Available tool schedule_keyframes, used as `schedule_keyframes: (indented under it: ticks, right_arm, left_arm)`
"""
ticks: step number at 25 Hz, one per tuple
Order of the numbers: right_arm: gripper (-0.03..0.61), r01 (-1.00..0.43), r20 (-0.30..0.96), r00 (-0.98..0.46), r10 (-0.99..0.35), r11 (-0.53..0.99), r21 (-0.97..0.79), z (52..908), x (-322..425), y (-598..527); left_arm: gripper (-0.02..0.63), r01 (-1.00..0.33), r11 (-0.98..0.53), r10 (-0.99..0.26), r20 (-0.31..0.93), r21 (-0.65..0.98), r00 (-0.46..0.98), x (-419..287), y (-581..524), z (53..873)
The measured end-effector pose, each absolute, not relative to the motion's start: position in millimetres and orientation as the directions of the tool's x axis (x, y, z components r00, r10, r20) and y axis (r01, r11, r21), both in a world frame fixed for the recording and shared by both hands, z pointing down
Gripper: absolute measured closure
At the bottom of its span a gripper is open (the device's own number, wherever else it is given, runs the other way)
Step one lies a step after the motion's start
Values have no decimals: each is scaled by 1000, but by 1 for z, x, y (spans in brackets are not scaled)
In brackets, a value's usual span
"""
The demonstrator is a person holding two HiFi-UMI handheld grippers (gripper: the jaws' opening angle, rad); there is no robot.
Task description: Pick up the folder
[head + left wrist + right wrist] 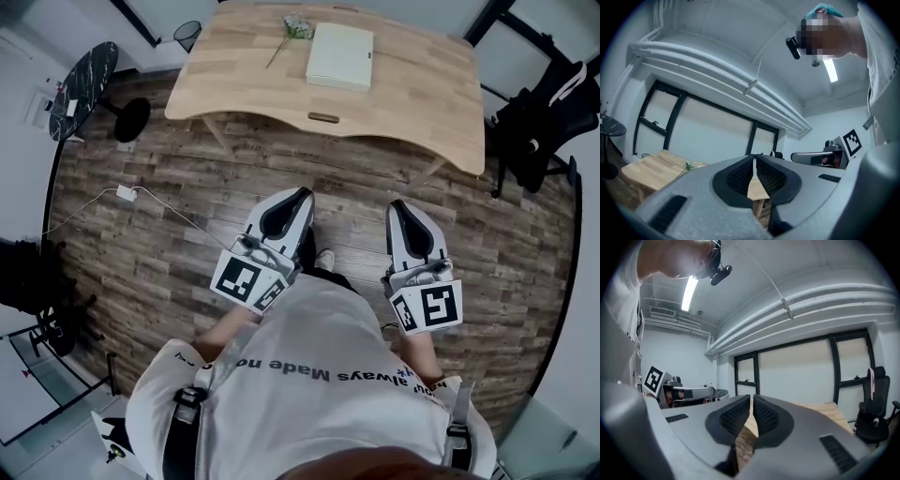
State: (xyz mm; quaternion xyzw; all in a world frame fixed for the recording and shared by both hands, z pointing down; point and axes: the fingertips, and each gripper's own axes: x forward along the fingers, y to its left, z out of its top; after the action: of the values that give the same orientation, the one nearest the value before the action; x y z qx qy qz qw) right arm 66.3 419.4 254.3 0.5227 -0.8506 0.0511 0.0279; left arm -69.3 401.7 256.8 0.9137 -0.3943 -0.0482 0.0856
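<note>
The only container is a black mesh bin (187,35) on the floor just off the surface's far left corner; what is inside it cannot be made out. The surface (412,94) is a pale wooden top, and the folder (339,56), cream and closed, lies flat on it toward its far edge, around the middle. A small green sprig (291,33) lies on the surface just left of the folder, not clearly touching it. Both grippers are well short of the surface, over the dark plank floor (187,178) in front of its near edge. The left gripper (298,194) has its jaws closed together with nothing between them, and the right gripper (398,204), pointing the same way toward the surface, is likewise closed and empty. Left of the surface stands a round dark marbled table (82,89), and a white plug (126,192) with its cable lies on the floor in front of the surface's left end. A black chair (544,122) stands off the surface's right end. Beyond the surface are black-framed windows (806,371), with white pipes (717,65) running along the ceiling.
</note>
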Motion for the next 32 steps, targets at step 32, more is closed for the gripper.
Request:
schedule_keyframes:
  ticks: [32]
  right_arm:
    - [554,-895,121,-445,-887,442,-51,255,2,163]
  left_arm:
    - [588,-685,-696,-704,-12,215,710,-125,145,261]
